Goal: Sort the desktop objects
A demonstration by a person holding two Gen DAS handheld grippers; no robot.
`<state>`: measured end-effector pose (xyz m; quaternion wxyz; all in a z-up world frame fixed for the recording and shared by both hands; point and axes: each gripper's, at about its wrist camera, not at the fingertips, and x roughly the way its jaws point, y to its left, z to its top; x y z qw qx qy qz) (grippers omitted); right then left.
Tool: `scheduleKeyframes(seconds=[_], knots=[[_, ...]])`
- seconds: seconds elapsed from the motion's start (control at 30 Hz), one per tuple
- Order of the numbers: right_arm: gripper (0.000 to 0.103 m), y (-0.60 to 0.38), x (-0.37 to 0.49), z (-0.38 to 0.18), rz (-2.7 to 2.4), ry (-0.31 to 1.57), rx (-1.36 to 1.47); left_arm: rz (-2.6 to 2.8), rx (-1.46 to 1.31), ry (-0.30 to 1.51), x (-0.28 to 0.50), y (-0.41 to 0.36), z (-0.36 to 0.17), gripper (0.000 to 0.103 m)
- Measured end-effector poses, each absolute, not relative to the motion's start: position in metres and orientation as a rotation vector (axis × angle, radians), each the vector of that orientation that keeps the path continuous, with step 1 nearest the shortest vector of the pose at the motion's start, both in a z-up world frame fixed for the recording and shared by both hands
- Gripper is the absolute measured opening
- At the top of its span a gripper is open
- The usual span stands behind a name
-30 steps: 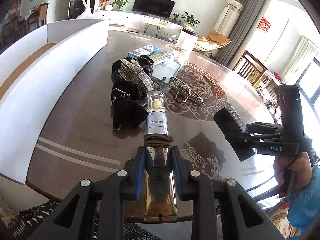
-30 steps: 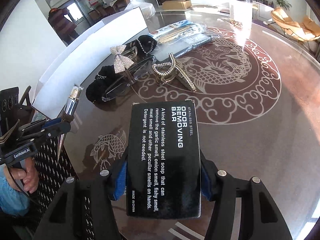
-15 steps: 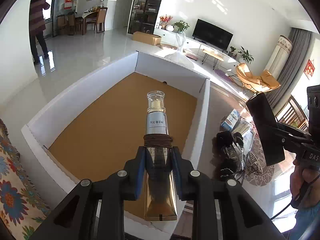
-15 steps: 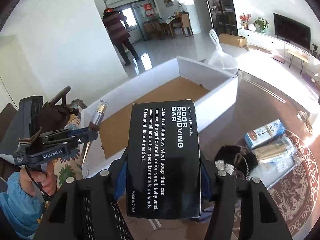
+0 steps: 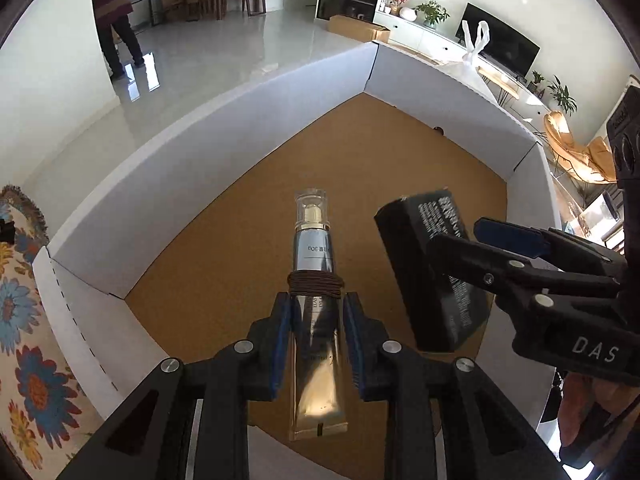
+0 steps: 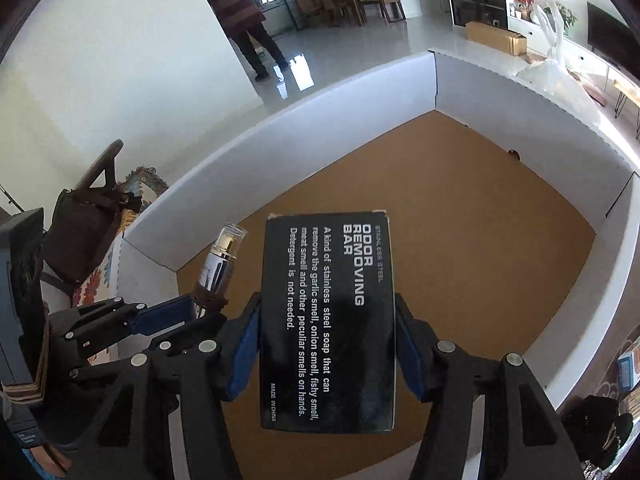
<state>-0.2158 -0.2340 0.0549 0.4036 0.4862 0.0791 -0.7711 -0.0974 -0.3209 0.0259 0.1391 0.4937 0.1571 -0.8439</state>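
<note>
A gold cosmetic tube [image 5: 312,248] with a clear cap and a brown band hangs over the brown floor of a large white carton [image 5: 200,184]. My left gripper [image 5: 318,304] is shut on it. Just to its right, the black "odor removing bar" box [image 6: 328,320] lies between the blue pads of my right gripper [image 6: 326,308]. Those jaws are opening, and thin gaps show at the box's sides. In the left wrist view the box [image 5: 420,240] tilts downward inside the carton. The tube [image 6: 224,256] shows left of the box in the right wrist view.
The carton's white walls [image 6: 360,96] rise on all sides. A floral cushion [image 5: 24,320] lies outside its left wall. Black hair accessories [image 6: 596,420] and a blue packet [image 6: 626,372] lie on the table at the right. A person [image 5: 112,8] stands far behind.
Both grippers swung left from above the table to above the carton's floor. The black box now looks slightly smaller and looser between the right pads.
</note>
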Motion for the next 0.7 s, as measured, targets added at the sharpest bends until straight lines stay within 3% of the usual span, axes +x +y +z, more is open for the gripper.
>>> scheduleKeyframes(seconds=[0.07,0.1,0.3,0.4,0.47,0.53,0.63,0.7], knots=[[0.083,-0.231,-0.216,0.057,-1.953,0.189,1.205,-2.422,1.428,0.479,-0.096,-0.324,0.024,0.027],[0.086,-0.228,-0.214,0.060,-1.961,0.177,1.183,-2.425,1.413,0.484,-0.092,-0.322,0.026,0.027],[0.087,-0.164,-0.189,0.102,-1.991,0.061,1.020,-2.585,1.292,0.456,-0.064,-0.286,0.067,0.029],[0.092,-0.112,-0.173,0.133,-2.019,-0.015,0.931,-2.687,1.266,0.438,-0.051,-0.252,0.096,0.049],[0.096,-0.073,-0.165,0.156,-2.041,-0.049,0.890,-2.763,1.265,0.432,-0.044,-0.223,0.115,0.073],[0.100,-0.032,-0.156,0.176,-2.072,-0.056,0.861,-2.850,1.259,0.442,-0.034,-0.194,0.128,0.086],[0.103,0.033,-0.142,0.190,-2.151,-0.020,0.868,-2.935,1.324,0.453,-0.024,-0.146,0.127,0.097],[0.103,0.074,-0.135,0.179,-2.224,0.037,0.945,-2.933,1.419,0.431,-0.023,-0.115,0.107,0.098]])
